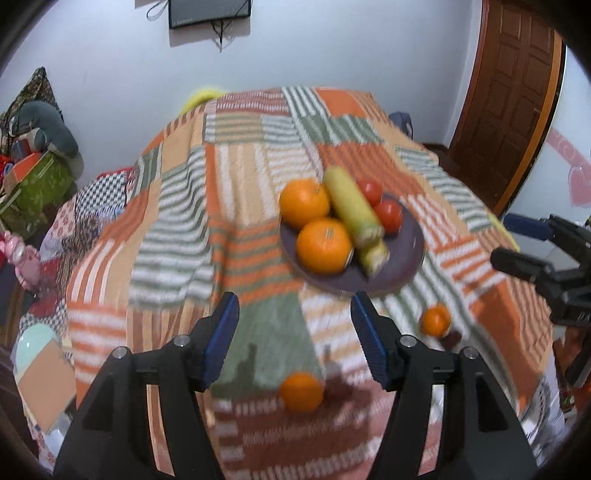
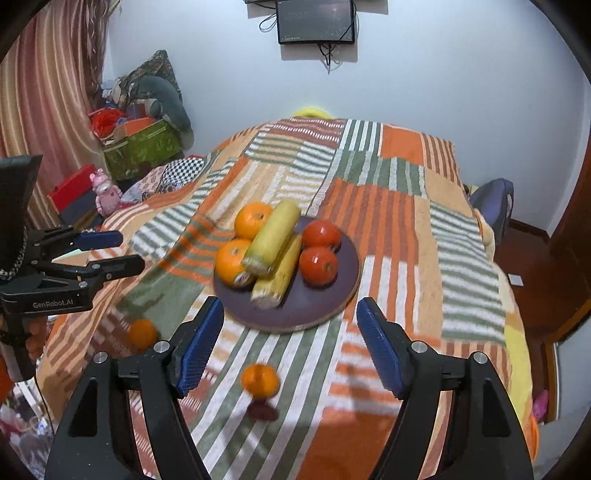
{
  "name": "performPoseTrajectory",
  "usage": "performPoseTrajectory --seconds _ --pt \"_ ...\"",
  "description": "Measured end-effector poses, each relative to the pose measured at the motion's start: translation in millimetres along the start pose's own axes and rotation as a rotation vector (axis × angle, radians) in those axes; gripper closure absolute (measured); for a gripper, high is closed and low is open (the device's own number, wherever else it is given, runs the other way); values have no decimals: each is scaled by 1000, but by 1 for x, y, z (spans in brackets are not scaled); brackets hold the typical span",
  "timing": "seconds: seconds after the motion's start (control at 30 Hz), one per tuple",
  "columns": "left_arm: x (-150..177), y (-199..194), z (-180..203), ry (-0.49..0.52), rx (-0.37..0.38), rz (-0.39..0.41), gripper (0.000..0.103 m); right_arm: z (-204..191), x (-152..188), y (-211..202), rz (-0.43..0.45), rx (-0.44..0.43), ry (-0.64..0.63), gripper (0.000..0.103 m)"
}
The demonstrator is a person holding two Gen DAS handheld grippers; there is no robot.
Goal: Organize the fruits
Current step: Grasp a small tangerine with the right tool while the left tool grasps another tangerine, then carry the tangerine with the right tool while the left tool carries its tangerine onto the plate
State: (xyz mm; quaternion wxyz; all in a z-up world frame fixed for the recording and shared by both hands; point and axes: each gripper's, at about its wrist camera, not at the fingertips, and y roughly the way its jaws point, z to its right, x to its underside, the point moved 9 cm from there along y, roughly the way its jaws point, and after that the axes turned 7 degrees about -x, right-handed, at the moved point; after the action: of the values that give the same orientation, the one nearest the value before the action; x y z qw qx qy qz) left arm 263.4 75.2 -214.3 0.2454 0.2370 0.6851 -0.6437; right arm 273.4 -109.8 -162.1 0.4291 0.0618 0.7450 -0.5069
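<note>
A dark round plate on the patchwork cloth holds two oranges, two bananas and two tomatoes. Two small oranges lie loose on the cloth in front of it: one near my left gripper, the other near my right. My left gripper is open and empty above the cloth. My right gripper is open and empty just short of the plate. Each gripper shows at the edge of the other's view.
The cloth covers a raised surface that drops off at all sides. Boxes, bags and a pink toy crowd the left. A wooden door stands at the right. A screen hangs on the far wall.
</note>
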Motion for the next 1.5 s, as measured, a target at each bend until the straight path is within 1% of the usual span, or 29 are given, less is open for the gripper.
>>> performPoseTrajectory --seconds 0.1,0.27,0.33,0.4,0.47,0.57,0.6,0.7,0.77,0.8,0.83,0.97,1.07,1.2,1.5 --pt "26 4 -5 -4 2 -38 40 -5 13 2 -19 -7 6 31" --pt "54 16 -5 3 2 -78 41 -13 39 16 -71 -19 17 31" --pt "62 21 -3 -4 15 -91 44 -15 49 22 -90 -21 23 32" --pt "67 27 -1 -12 28 -103 49 -15 55 28 -110 -29 31 32" --pt "70 32 2 -23 45 -113 52 -15 63 35 -130 -43 49 34" --pt "73 39 5 -31 61 -125 53 -16 71 43 -161 -64 56 43" --pt "74 41 5 -32 65 -130 54 -17 73 45 -168 -69 57 47" --pt "75 48 6 -34 65 -144 59 -17 78 52 -187 -71 56 51" --pt "75 50 7 -44 86 -146 63 -17 79 55 -195 -79 59 55" --pt "75 50 9 -46 93 -146 65 -17 80 57 -198 -83 61 59" --pt "74 50 8 -46 92 -145 65 -17 81 60 -206 -88 59 63" --pt "74 49 8 -43 93 -144 66 -18 81 63 -209 -73 41 69" --pt "72 47 8 -39 89 -142 66 -19 80 61 -203 -89 47 70" --pt "63 41 9 -35 91 -120 66 -16 75 57 -186 -84 42 70" --pt "23 25 30 -26 131 -44 66 -7 50 41 -113 -66 34 70"
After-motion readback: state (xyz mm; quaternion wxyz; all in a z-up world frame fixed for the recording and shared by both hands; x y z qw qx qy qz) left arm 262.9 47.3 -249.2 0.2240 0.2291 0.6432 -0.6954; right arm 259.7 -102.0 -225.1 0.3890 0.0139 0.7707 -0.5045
